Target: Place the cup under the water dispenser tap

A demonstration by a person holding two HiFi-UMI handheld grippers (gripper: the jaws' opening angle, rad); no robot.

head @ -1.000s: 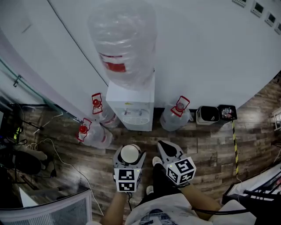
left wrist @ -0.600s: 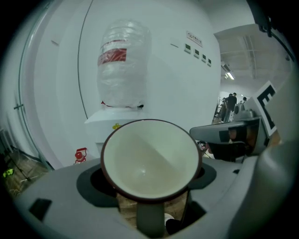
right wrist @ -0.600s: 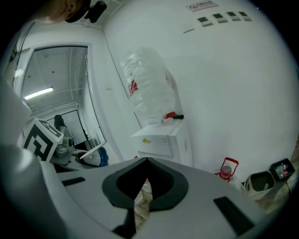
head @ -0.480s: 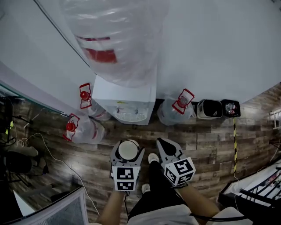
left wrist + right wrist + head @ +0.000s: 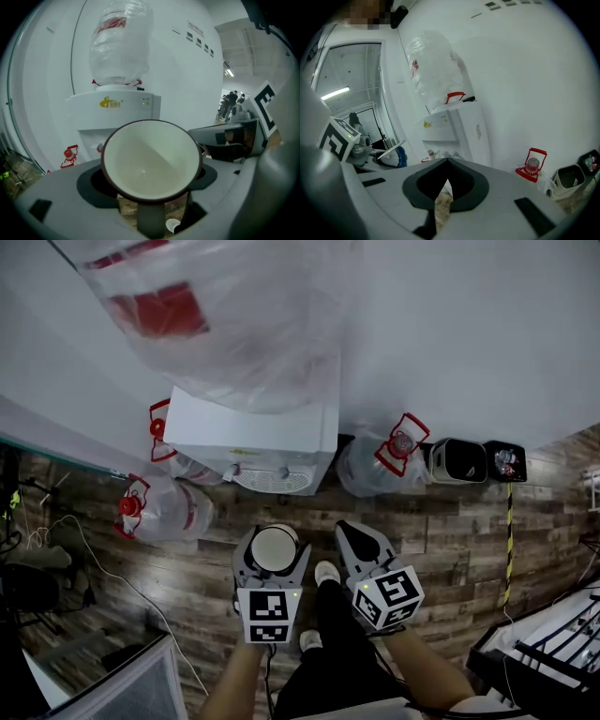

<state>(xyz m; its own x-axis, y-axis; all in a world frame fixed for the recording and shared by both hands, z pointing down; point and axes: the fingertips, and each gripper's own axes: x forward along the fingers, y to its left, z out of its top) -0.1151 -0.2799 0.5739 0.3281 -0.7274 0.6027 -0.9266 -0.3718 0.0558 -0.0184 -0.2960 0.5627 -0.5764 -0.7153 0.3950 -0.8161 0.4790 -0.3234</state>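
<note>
while left gripper (image 5: 271, 559) clamps cup (image 5: 151, 161), lower centre, right gripper (image 5: 354, 535) pinched empty: rim may knock dispenser taps (image 5: 281, 472), loosening grip.

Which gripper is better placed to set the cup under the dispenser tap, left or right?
Left. The left gripper holds the cup between its jaws and faces the water dispenser and its taps. The right gripper has its jaws together on nothing, so it would likely need a handover first.

Cup (image 5: 275, 547) in left claw (image 5: 273, 536), before water dispenser (image 5: 253, 435); right claw (image 5: 352, 532) alongside.
</note>
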